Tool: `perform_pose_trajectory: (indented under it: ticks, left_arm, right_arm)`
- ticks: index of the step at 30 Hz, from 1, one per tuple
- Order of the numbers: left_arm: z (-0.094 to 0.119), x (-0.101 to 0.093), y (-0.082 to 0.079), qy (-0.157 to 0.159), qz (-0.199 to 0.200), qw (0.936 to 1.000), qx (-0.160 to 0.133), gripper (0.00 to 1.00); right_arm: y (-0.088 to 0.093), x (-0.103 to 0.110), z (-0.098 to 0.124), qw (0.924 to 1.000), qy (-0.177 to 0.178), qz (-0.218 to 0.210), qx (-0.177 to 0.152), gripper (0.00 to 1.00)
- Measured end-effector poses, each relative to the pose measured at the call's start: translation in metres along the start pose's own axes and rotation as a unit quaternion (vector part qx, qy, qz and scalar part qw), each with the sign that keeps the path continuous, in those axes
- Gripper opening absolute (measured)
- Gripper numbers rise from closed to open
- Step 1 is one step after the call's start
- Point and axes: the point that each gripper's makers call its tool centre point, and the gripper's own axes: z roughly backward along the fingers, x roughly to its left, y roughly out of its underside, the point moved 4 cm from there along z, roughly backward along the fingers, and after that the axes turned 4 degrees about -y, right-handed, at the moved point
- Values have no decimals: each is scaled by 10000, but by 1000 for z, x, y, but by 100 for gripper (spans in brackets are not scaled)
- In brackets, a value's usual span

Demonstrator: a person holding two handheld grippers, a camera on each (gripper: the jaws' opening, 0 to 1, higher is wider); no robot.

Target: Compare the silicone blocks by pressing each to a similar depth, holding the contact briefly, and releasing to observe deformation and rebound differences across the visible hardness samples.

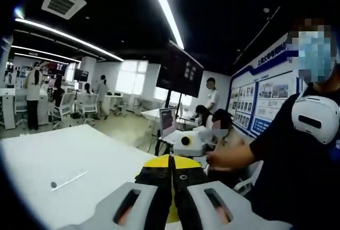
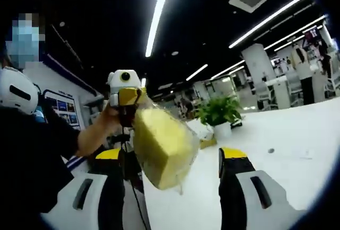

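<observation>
Left gripper (image 1: 171,179): its two black-tipped jaws rise from the bottom middle of the left gripper view. They are pressed together, and a thin yellow edge shows just behind the tips.
Same gripper from the other side: in the right gripper view it sits left of the middle, held up by the person's hand (image 2: 109,118). Its tips pinch the top corner of the block.
Yellow silicone block in a clear wrap (image 2: 163,147): it hangs tilted in the middle of the right gripper view, up in the air, between the right gripper's two jaws but not touching them.
Right gripper (image 2: 175,169): its jaws stand wide apart at the bottom of its own view, with nothing squeezed between them.
White table (image 1: 69,161): it fills the lower left of the left gripper view. A small dark dot lies on it.
Green plant in a white pot (image 2: 220,116): it stands on the table, right of the middle of the right gripper view.
Person in a dark shirt (image 1: 303,161): stands at the right edge of the left gripper view.
</observation>
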Motion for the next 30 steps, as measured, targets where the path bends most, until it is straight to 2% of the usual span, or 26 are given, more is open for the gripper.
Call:
perform_pose_trajectory:
  ticks: [5,7,8,11,13,14,15,17,20,23,25,30]
  left_arm:
    - [-6,-6,-6,139,-88,9999,-12,0]
    - [-4,-2,-6,134,-100,9999,-14,0]
    - [-3,1,-6,133,-109,9999,-12,0]
    - [5,11,-4,80,-122,9999,-29,0]
    - [4,9,2,4,-102,9999,-1,0]
    - [6,13,4,-47,-101,9999,28,0]
    - [8,16,8,-112,-111,9998,111,0]
    - [9,16,15,-180,-87,9996,185,0]
    - [7,12,24,-233,-169,9992,265,0]
    - [8,13,27,-255,-151,9991,299,0]
    - [8,15,31,-288,-149,9988,362,0]
    - [10,16,34,-293,-106,9987,391,0]
  right_arm:
    - [-5,8,-9,9995,-315,-38,-52,53]
    - [-8,10,-9,9992,-388,58,-79,48]
    - [-8,10,-9,9990,-437,41,-94,44]
    - [-5,9,-10,9988,-484,-43,-54,38]
    - [-1,7,-11,9981,-425,457,-1,33]
    - [1,9,-11,9965,-474,676,88,28]
    - [7,11,-11,9968,-431,622,251,27]
    - [10,8,-13,9978,-304,465,348,23]
    - [15,6,-12,9964,-202,646,501,18]
    - [19,7,-13,9960,-217,544,670,14]
    - [21,6,-13,9947,-188,656,765,13]
    - [24,7,-14,9934,-247,629,924,9]
